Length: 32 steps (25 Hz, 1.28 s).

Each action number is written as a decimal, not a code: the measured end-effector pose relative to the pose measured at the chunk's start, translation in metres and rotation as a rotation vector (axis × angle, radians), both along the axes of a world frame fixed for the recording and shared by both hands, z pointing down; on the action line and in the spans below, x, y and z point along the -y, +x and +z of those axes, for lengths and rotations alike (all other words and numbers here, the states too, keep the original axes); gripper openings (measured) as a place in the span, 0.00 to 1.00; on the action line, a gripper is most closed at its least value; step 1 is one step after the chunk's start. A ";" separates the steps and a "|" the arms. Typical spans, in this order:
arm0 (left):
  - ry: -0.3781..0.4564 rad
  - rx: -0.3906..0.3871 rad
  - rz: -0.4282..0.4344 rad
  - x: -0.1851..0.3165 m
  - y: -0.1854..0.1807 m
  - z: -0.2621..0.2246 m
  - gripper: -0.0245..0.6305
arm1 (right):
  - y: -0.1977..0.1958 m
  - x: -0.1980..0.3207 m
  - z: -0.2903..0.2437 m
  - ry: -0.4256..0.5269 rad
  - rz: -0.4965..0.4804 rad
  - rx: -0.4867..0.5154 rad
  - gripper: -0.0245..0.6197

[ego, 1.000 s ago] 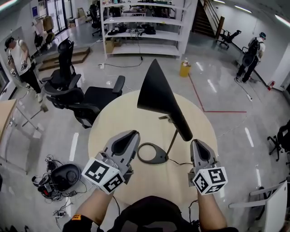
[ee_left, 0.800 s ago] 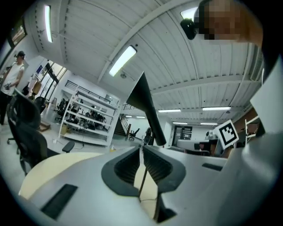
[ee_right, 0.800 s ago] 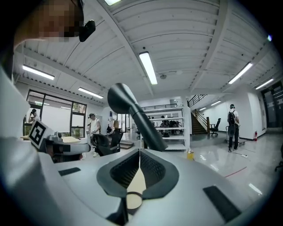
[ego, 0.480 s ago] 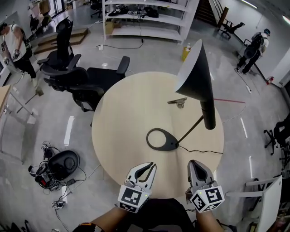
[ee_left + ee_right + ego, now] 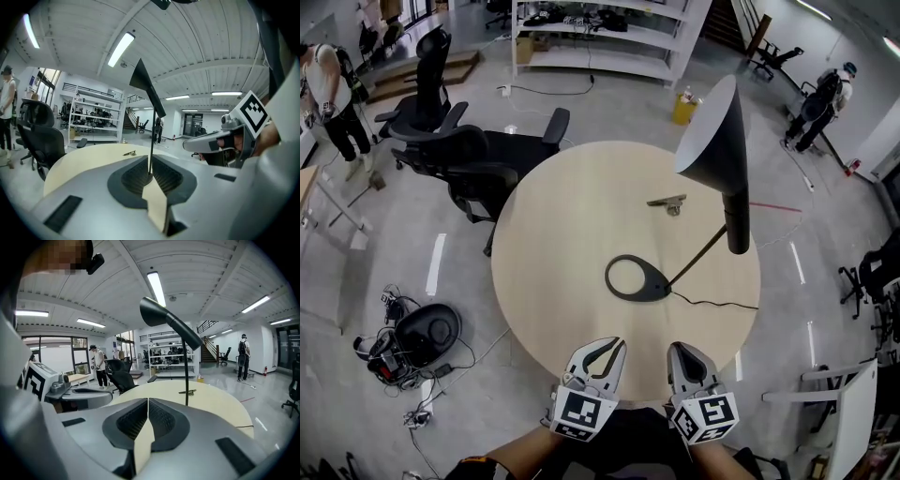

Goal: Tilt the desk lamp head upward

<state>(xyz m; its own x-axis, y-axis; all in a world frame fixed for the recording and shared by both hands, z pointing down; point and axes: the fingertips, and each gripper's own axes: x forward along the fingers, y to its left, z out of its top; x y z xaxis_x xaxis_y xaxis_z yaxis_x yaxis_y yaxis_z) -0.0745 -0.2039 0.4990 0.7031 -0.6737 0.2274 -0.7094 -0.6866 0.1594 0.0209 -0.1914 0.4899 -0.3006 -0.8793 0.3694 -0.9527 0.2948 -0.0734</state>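
**A:** Where does it all stand?

**B:** The round table [image 5: 553,244] carries everything. The desk lamp [image 5: 733,211] stands right of its centre. The black cone head [image 5: 712,141] hangs high over the right edge, and the thin stem [image 5: 696,258] slants down to the oval base [image 5: 637,279].

**A:** And the grippers?

**B:** Both hover at the near edge, well apart from the lamp. The left gripper [image 5: 607,345] has its jaws pressed together with nothing between them. The right gripper [image 5: 679,349] is the same, closed and empty.

**A:** Anything smaller?

**B:** A metal clip [image 5: 667,202] lies toward the far edge. The cable [image 5: 717,303] trails from the base to the right edge.

**A:** So how would you tilt the head well?

**B:** As I judge it, the jaws must part before either reaches in. The left gripper could press on the base, since a tall lamp on a slim stem looks ready to tip. The right one should take the narrow neck below the cone, not the wide rim, and raise it slowly. It should stop once the joint resists. The cone's mouth already seems to face somewhat upward, so little travel may remain.
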 end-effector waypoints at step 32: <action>0.018 0.186 -0.231 -0.305 0.162 -0.021 0.12 | 0.180 -0.281 -0.007 0.083 -0.108 0.168 0.06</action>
<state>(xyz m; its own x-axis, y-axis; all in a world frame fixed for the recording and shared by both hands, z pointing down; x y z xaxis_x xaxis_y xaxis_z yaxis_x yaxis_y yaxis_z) 0.0878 0.1014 0.4776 0.4784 -0.8160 0.3246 -0.8629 -0.5054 0.0012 0.2010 0.0898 0.4828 -0.4464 -0.8639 0.2332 -0.8914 0.4067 -0.2000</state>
